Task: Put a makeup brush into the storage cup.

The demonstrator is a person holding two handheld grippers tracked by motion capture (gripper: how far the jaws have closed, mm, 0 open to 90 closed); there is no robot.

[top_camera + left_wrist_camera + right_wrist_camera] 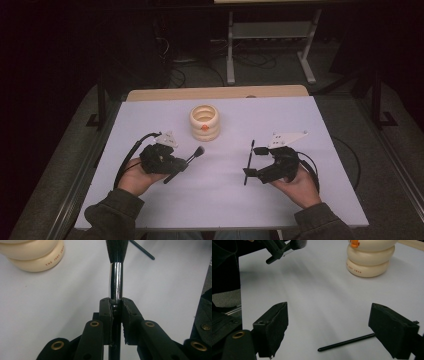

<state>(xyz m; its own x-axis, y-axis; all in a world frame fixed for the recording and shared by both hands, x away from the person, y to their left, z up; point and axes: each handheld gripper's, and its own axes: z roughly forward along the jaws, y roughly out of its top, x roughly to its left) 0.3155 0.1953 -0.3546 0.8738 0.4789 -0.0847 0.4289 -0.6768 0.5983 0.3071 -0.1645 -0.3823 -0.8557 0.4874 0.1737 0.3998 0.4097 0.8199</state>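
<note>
The cream, ring-stacked ceramic holder (32,256) carries small reddish-brown capital lettering on its lowest ring. In the left gripper view it reads "THE JUST", then letters cut off; in the right gripper view (369,261) the ending reads roughly "SWAN".

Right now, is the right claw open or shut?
Open. In the right gripper view the right claw has its jaws set wide apart, with bare white table between them and a thin black stick lying ungripped there.

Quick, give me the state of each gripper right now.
Left gripper: shut on the makeup brush, gripping its handle just below the metal collar.
Right gripper: open, holding nothing; a thin black stick lies on the table between its jaws.
</note>
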